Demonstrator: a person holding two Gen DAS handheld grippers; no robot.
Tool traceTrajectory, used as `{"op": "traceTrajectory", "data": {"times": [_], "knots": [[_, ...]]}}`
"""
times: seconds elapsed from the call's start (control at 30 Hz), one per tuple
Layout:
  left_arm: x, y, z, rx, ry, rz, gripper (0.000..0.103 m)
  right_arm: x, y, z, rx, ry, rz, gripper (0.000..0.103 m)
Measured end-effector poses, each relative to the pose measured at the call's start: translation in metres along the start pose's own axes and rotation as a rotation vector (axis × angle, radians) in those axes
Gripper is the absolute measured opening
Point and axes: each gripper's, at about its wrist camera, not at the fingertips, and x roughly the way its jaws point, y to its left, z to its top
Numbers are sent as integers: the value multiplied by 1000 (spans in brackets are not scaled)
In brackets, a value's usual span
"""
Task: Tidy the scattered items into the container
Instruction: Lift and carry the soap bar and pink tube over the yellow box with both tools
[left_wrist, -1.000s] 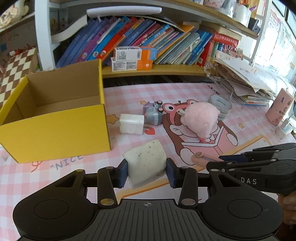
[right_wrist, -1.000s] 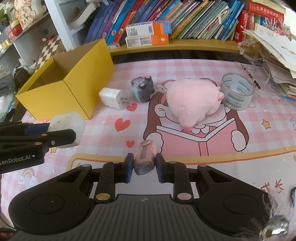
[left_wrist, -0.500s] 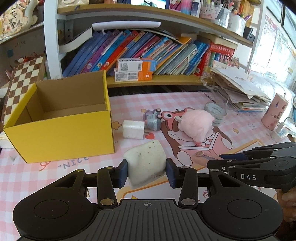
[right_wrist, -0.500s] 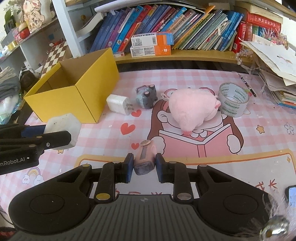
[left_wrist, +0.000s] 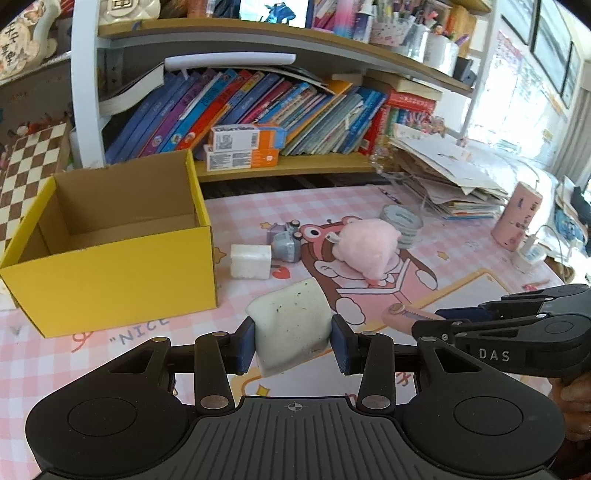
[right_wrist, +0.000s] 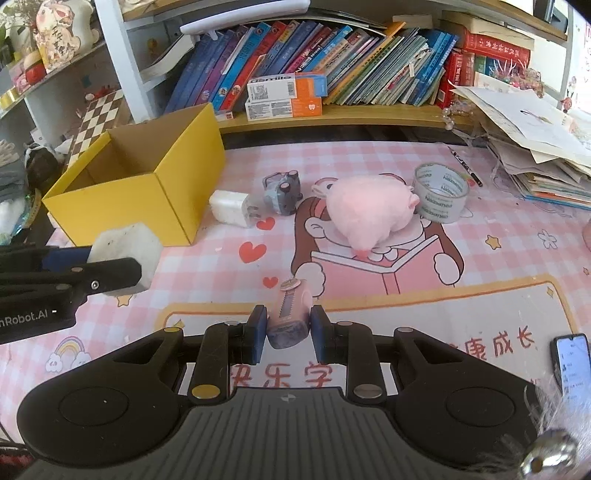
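- Our left gripper has its jaws clamped on a white sponge, speckled with dark flecks, which bulges forward between the blue pads and hangs clear of the tabletop.
- Our right gripper has its jaws drawn in narrow around a small pink utility knife, its toothed slider facing up and its tip pointing away from us.
- We judge the step to be the carry: both picks look done, and both loads now need to travel to the yellow box.
- The box stands open-topped and looks empty inside; it sits ahead and to the left of both grippers, nearer the left one.
- The next move, as we see it, calls for lifting each load above the near wall of the box, bringing it over the opening, and only then letting go.
- The box rim is the edge to mind; the left load has the shorter path, so we would let it go first and keep the right gripper from crossing it.
- Open checked mat lies between us and the box, free of clutter.
- A white charger, a small grey toy, a pink plush and a tape roll remain on the tabletop right of the box, apart from our route.
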Motion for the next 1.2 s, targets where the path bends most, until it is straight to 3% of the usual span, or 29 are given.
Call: {"op": "traceTrajectory", "data": {"times": [0.67, 1.2], "knots": [[-39, 47, -14, 19, -57, -61, 40, -12, 61, -8, -11, 0, -79, 24], [-41, 66, -16, -30, -61, -10, 40, 5, 72, -1, -52, 1, -47, 24]]}}
